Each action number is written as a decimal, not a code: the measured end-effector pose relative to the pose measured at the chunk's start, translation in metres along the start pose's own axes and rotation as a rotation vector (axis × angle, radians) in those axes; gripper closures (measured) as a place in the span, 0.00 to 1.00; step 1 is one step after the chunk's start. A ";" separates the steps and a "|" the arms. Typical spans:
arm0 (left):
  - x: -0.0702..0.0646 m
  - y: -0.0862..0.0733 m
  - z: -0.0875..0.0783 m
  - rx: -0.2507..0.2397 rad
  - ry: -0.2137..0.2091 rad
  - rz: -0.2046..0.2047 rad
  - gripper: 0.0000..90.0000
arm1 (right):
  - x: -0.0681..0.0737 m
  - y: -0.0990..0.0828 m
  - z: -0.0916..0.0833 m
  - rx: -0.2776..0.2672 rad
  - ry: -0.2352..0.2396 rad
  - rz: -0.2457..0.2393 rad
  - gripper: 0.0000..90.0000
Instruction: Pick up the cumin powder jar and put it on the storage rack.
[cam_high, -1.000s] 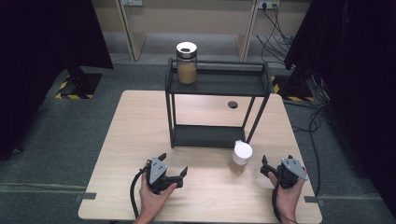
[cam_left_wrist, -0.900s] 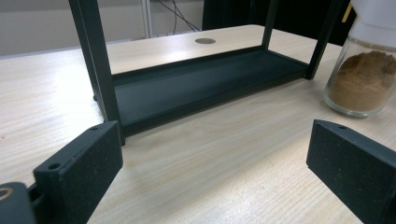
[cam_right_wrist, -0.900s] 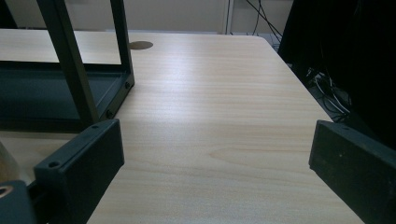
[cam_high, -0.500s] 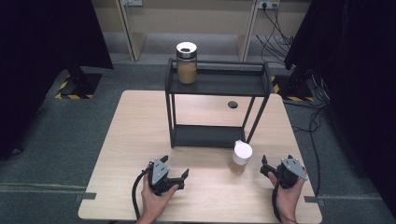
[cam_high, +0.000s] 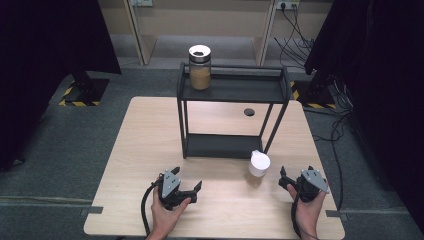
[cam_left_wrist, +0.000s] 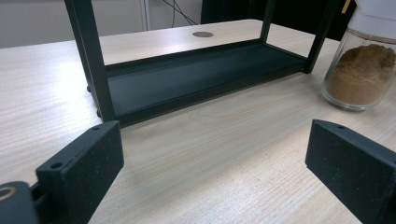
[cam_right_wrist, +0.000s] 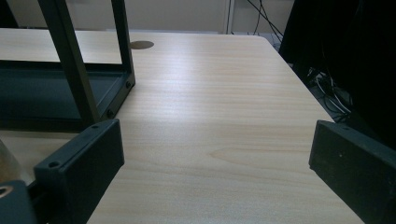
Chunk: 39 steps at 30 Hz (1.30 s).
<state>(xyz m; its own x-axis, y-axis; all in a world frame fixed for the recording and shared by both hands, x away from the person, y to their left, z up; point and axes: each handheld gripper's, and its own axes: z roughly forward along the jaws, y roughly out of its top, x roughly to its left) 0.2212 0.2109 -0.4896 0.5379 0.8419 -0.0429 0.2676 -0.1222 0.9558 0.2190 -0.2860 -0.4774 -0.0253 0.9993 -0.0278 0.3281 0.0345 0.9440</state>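
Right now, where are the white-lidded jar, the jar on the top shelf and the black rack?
white-lidded jar (cam_high: 259, 163), high view, on its lid
jar on the top shelf (cam_high: 200, 77), high view, on its glass body
black rack (cam_high: 231, 90), high view, on its top shelf

Light wooden worktop (cam_high: 150, 150) at frame centre, with a round hole (cam_high: 249, 112) in its far part, grey floor (cam_high: 60, 145) around it, and cables (cam_high: 292, 35) at upper right.

Nothing has shifted — the scene matches the earlier frames.
Both grippers, both jars, the rack — unchanged.
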 end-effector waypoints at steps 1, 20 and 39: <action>0.000 0.000 0.000 0.000 0.000 0.000 0.04 | 0.000 0.000 0.000 0.000 0.000 0.001 0.03; -0.001 0.001 0.000 0.003 -0.001 0.007 0.04 | -0.001 -0.001 0.000 -0.006 0.003 0.004 0.03; 0.000 0.001 0.000 0.004 0.001 0.006 0.04 | 0.000 -0.001 0.000 -0.003 0.004 -0.004 0.03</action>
<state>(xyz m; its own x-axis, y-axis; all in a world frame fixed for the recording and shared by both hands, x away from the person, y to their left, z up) 0.2209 0.2108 -0.4890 0.5387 0.8417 -0.0373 0.2679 -0.1291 0.9548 0.2186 -0.2863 -0.4778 -0.0300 0.9991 -0.0303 0.3253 0.0385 0.9448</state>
